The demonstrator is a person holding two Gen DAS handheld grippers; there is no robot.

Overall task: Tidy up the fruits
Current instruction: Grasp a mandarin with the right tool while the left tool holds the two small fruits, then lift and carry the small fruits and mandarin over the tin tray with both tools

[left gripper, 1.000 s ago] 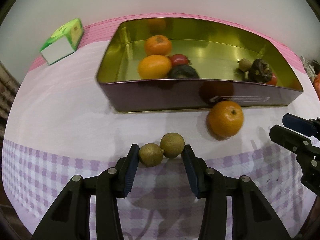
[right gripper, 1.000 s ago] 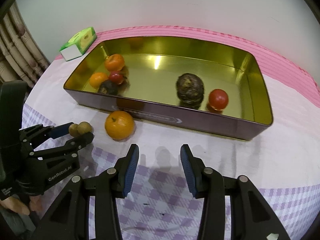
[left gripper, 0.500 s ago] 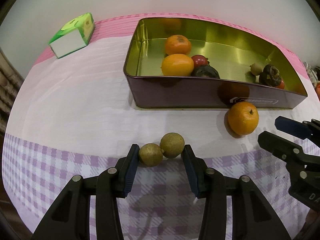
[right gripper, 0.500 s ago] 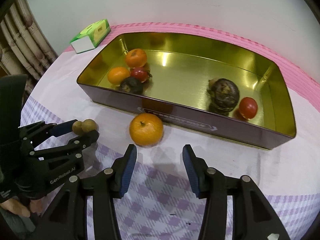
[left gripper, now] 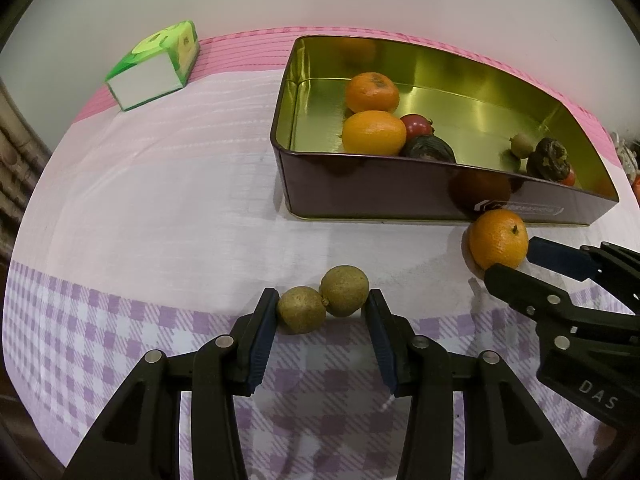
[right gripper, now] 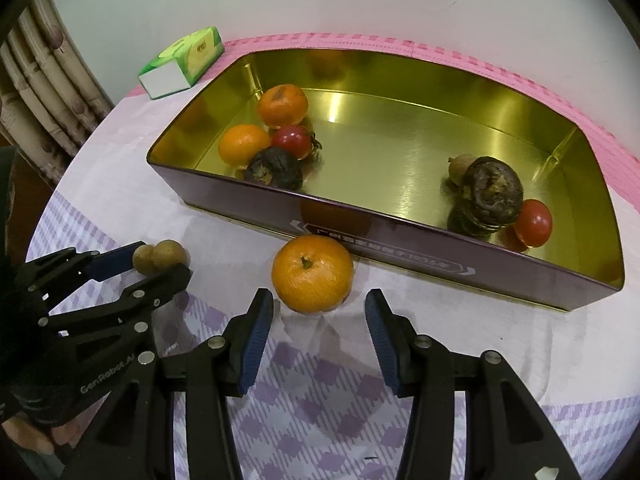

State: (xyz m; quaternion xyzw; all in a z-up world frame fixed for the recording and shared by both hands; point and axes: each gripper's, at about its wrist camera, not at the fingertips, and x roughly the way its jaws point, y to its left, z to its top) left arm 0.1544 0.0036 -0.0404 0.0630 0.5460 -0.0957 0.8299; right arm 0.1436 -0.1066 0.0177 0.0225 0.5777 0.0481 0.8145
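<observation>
My left gripper (left gripper: 322, 310) is shut on two small brown-green round fruits (left gripper: 324, 302), joined side by side, held just over the cloth; they also show in the right wrist view (right gripper: 159, 257). My right gripper (right gripper: 319, 312) is open, its jaws on either side of an orange (right gripper: 312, 273) that lies on the cloth against the tin's front wall; the orange also shows in the left wrist view (left gripper: 498, 239). The gold-lined tin (right gripper: 400, 224) holds two oranges, two red tomatoes, two dark fruits and a small brown fruit.
A green tissue box (left gripper: 154, 66) lies at the back left of the table, also in the right wrist view (right gripper: 182, 62). A curtain (right gripper: 44, 120) hangs at the left. The cloth is white, with purple checks near me and pink stripes at the back.
My left gripper has drawn back and left from the tin with the two small fruits. My right gripper has moved left and forward, so the orange now sits between its open jaws.
</observation>
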